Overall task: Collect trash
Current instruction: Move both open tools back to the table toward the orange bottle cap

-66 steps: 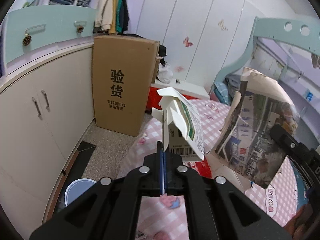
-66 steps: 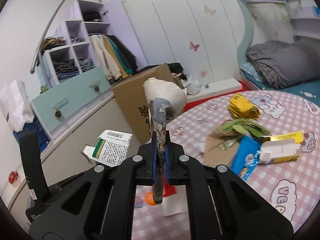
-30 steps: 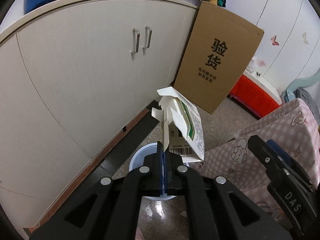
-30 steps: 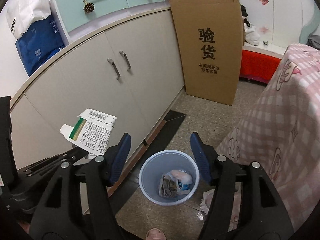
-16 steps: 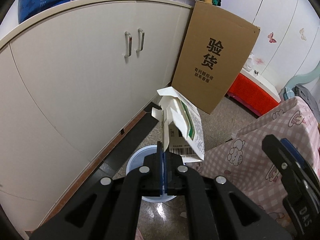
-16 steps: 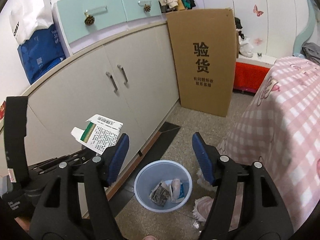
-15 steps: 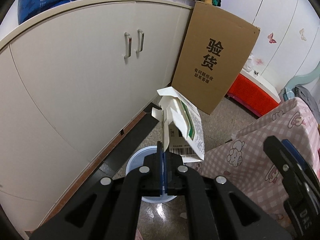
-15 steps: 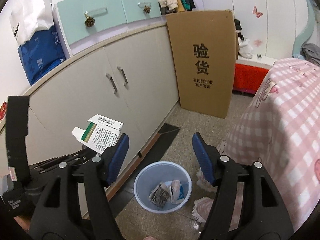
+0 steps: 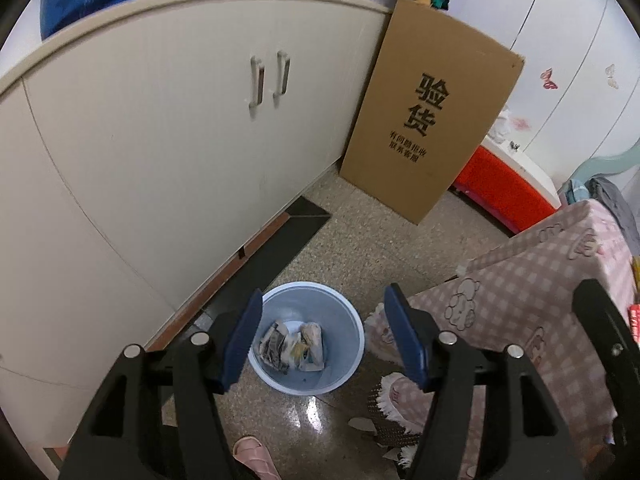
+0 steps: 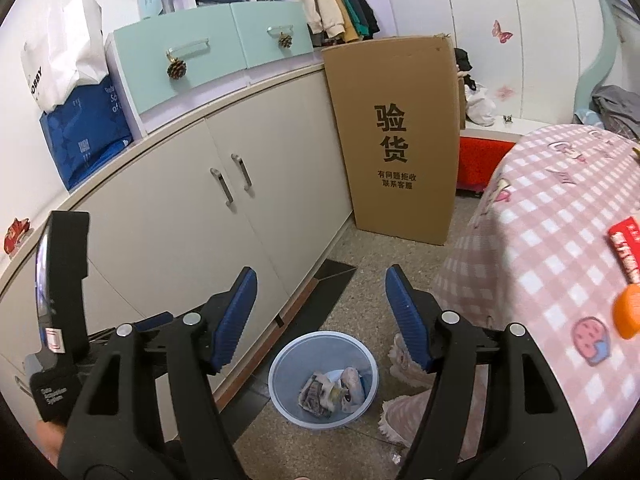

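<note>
A pale blue waste bin (image 9: 347,322) stands on the speckled floor by the cabinet, holding crumpled trash (image 9: 294,346). My left gripper (image 9: 324,300) hangs directly over it, jaws opening, with nothing between the blue pads. The white carton is no longer in its fingers. My right gripper (image 10: 322,276) is open and empty, higher up and behind the bin (image 10: 286,364), whose trash (image 10: 332,394) shows below it. The left gripper's black body (image 10: 60,300) appears at the left of the right wrist view. The right gripper's body (image 9: 600,340) sits at the right edge of the left wrist view.
A cream cabinet (image 9: 160,140) runs along the left. A tall cardboard box (image 9: 428,120) leans against it. The pink checked tablecloth (image 10: 560,240) hangs close to the right of the bin, with a red packet (image 10: 624,248) and an orange item (image 10: 628,314) on top. A pink slipper (image 9: 256,456) lies near.
The left gripper has gone from shut on the white carton to open, and the carton is gone from its fingers. The right gripper has risen and drawn back, still open.
</note>
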`<state>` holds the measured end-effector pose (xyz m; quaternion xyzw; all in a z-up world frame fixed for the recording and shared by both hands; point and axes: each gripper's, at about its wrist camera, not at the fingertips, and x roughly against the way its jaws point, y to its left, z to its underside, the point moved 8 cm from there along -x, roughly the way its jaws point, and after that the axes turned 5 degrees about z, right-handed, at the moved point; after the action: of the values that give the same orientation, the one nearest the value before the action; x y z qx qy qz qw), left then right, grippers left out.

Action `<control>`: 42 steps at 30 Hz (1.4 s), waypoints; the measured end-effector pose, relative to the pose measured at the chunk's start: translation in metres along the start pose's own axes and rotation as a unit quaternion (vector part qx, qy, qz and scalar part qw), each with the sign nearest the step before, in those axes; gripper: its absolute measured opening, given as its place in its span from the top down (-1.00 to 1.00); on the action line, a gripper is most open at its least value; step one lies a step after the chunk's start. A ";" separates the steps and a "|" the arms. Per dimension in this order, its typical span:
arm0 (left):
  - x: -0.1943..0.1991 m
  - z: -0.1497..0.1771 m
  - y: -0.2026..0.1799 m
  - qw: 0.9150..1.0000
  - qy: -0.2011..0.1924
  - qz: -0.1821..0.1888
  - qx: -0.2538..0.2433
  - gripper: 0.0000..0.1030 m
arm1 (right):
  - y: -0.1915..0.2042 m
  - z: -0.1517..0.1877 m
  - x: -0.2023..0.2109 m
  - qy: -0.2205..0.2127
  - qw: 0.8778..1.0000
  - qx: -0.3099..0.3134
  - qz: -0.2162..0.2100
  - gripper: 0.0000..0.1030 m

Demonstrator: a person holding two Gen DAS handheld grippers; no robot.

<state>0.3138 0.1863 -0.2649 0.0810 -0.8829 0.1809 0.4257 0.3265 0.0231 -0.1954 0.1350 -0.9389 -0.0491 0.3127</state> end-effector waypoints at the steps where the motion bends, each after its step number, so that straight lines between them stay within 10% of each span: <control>1: 0.007 0.000 -0.003 1.000 -0.005 0.004 0.000 -0.22 | -0.001 -0.001 0.004 -0.003 1.000 -0.001 0.000 -0.29; 14: 0.086 0.015 -0.097 0.993 -0.055 0.068 -0.074 -0.35 | -0.075 -0.020 0.099 -0.062 0.996 -0.057 0.037 -0.34; 31: 0.080 0.088 -0.284 0.955 -0.010 0.149 -0.255 -0.35 | -0.229 0.014 0.158 -0.051 0.974 -0.207 0.072 -0.34; 42: 0.049 0.091 -0.316 0.947 0.021 0.156 -0.281 0.55 | -0.232 0.017 0.137 -0.016 0.974 -0.221 0.035 -0.31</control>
<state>0.3116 -0.1398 -0.1999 -0.1846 -0.8905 -0.0089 0.4158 0.2623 -0.2385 -0.1715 0.0291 -0.9138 -0.2472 0.3211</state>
